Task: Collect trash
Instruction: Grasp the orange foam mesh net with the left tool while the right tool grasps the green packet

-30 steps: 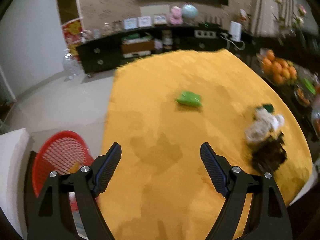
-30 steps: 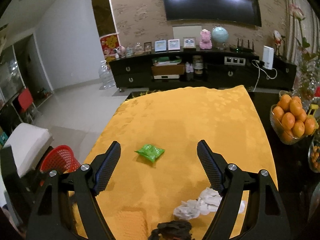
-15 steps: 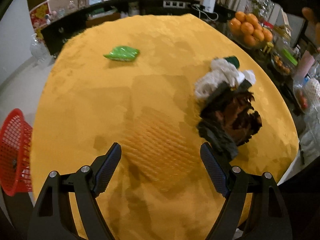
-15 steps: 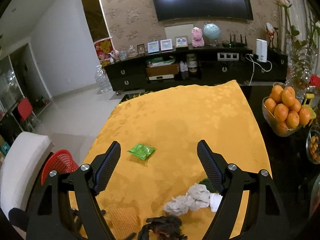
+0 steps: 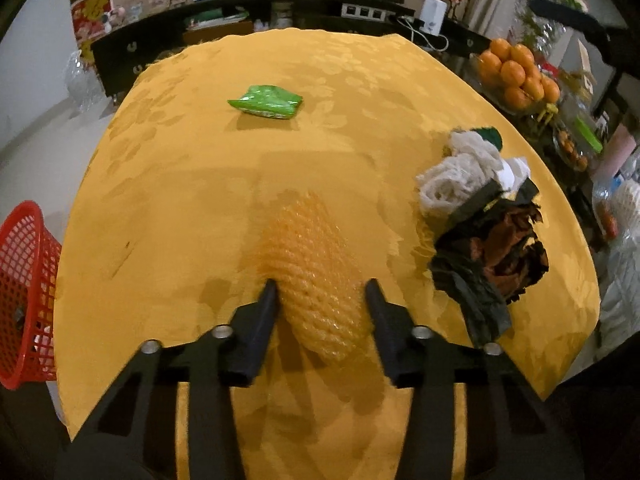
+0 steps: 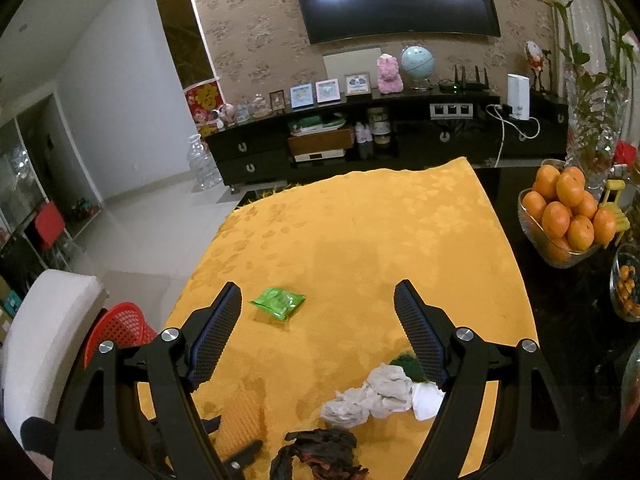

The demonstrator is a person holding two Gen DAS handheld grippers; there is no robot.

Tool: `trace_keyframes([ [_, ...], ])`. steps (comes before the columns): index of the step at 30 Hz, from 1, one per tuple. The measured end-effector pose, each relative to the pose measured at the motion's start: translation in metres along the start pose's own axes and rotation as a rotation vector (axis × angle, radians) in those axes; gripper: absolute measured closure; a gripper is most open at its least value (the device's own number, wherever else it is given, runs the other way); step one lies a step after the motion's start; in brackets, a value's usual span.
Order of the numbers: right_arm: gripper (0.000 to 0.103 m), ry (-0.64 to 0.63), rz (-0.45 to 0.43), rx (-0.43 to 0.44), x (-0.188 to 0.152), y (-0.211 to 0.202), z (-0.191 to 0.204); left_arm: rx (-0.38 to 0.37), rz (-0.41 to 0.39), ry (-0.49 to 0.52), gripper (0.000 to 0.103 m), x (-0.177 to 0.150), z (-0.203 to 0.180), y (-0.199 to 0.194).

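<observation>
While the yellow tablecloth [image 5: 180, 208] spread beyond both fingers, the orange foam net [image 5: 316, 276] lay lengthwise between them, pointing away; the left gripper [image 5: 320, 294], nearer, had just been closing, fingers [image 5: 266, 300] flanking it, while the right gripper [image 6: 318, 308] hung released, empty

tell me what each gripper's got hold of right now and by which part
The left gripper, jaws just closing, straddles the near end of the orange foam net; a firm pinch cannot be told. The right gripper holds nothing.
</observation>
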State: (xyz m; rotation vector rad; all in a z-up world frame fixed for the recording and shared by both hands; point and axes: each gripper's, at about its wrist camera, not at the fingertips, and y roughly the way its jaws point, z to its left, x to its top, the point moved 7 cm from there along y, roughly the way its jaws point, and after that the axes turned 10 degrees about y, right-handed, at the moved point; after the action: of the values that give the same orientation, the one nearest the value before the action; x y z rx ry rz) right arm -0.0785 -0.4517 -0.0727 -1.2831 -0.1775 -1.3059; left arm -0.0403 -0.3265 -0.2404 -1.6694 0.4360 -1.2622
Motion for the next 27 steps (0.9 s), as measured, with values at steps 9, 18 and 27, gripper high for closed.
trace_keyframes([
  [9,0.027,-0.004,0.032,0.0,-0.005,0.012,0.005,0.011,-0.056,-0.067,0.074,0.011,0.03,-0.019],
  [18,0.027,-0.031,0.09,-0.028,-0.018,0.042,0.019,0.222,-0.195,-0.025,0.074,0.042,0.063,-0.075],
  [27,0.027,-0.106,0.19,-0.031,-0.033,0.109,0.053,0.369,-0.322,-0.046,0.074,0.06,0.099,-0.133],
])
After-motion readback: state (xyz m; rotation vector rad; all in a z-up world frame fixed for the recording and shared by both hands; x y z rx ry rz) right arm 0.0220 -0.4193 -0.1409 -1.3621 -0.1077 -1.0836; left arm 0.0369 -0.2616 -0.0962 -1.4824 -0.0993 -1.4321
